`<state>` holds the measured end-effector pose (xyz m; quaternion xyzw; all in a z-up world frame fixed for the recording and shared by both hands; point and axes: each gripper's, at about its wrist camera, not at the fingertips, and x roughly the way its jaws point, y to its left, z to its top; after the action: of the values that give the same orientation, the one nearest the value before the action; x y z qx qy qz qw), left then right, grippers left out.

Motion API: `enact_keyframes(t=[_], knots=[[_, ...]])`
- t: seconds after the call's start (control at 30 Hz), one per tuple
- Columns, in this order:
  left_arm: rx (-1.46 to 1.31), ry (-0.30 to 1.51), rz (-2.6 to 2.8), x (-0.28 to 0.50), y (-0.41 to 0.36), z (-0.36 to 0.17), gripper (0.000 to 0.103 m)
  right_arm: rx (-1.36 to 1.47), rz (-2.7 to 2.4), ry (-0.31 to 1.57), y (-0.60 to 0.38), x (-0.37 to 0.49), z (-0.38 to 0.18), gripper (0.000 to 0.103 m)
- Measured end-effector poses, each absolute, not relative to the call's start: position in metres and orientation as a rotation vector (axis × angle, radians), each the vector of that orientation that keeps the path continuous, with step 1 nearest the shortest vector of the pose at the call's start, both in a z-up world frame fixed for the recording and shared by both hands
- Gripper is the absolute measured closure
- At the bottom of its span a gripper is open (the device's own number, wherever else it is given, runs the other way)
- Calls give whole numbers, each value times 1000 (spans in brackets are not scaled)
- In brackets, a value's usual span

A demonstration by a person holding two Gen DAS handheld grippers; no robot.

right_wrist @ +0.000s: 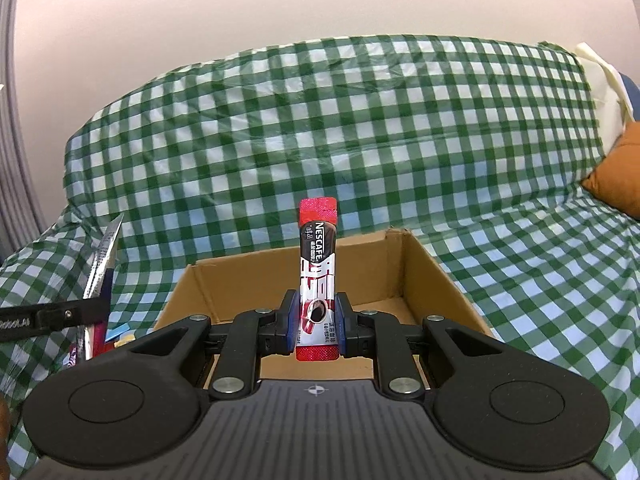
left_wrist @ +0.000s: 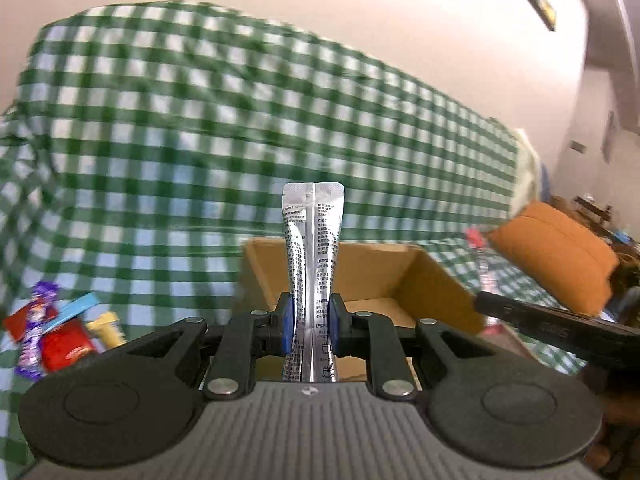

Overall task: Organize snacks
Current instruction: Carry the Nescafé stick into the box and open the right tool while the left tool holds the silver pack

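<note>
My left gripper (left_wrist: 311, 326) is shut on a silver stick sachet (left_wrist: 313, 240) that stands upright between its blue pads, printed back facing me. Just beyond it sits an open cardboard box (left_wrist: 416, 280). My right gripper (right_wrist: 318, 326) is shut on a red and black Nescafe coffee stick (right_wrist: 318, 264), also upright, in front of the same cardboard box (right_wrist: 420, 276). In the right wrist view the silver sachet (right_wrist: 102, 258) shows at the far left with the left gripper's finger (right_wrist: 60, 316). The right gripper's finger (left_wrist: 560, 326) crosses the left wrist view at right.
A green and white checked cloth (right_wrist: 360, 128) covers the sofa. Loose snack packets (left_wrist: 52, 336) in red, purple, blue and yellow lie on it left of the box. An orange cushion (left_wrist: 556, 252) sits at the right. A pale wall rises behind.
</note>
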<state>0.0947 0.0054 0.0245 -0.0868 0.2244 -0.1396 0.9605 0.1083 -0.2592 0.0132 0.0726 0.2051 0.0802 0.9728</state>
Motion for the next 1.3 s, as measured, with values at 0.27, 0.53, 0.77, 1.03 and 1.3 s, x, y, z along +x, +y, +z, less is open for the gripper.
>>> enact_keyframes(t=[0.27,0.53,0.77,1.03,1.3], knots=[[-145,390,-388,88,-23,26,83,147,130,412,-259,109,13,83],[-114,371,-430,85,-38,22,83,148,79,410,-261,110,11,83],[-95,368,-452,86,-45,20,83,145,63,409,-260,111,10,82],[-94,357,-468,87,-45,19,83,143,56,407,-261,111,10,82],[-96,343,-479,84,-46,20,83,137,60,406,-261,110,10,82]])
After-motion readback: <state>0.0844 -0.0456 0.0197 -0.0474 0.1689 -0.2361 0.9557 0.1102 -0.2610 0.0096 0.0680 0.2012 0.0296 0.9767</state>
